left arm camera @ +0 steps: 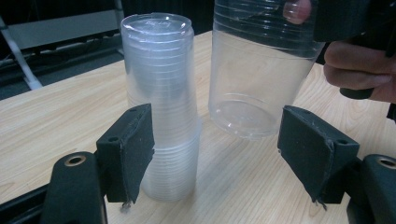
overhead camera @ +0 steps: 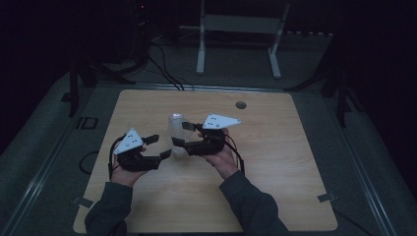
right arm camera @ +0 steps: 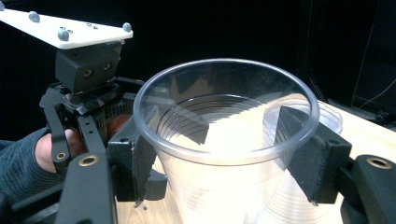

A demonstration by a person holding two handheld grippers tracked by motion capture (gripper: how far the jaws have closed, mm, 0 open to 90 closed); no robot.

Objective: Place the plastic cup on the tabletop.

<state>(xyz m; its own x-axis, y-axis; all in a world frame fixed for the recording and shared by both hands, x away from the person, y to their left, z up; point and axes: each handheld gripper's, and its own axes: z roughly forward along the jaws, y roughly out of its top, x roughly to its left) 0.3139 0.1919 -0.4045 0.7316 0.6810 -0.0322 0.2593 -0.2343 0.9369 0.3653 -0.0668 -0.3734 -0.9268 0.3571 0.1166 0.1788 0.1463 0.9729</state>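
Observation:
A stack of clear plastic cups (left arm camera: 161,107) stands upside down on the wooden table (overhead camera: 275,162); in the high view the stack (overhead camera: 175,119) is near the middle. My right gripper (right arm camera: 224,154) is shut on a single clear cup (right arm camera: 224,140), whose rim faces its camera. That cup (left arm camera: 257,70) hangs tilted just above the table beside the stack. My left gripper (left arm camera: 219,140) is open, one pad close in front of the stack, the other below the held cup, pressing on neither. In the high view the left gripper (overhead camera: 160,146) sits just left of the right gripper (overhead camera: 181,135).
A round cable hole (overhead camera: 240,104) lies in the table's far part. A white metal frame (overhead camera: 236,29) stands on the floor behind the table, with cables (overhead camera: 164,69) beside it. Dark stands flank both sides.

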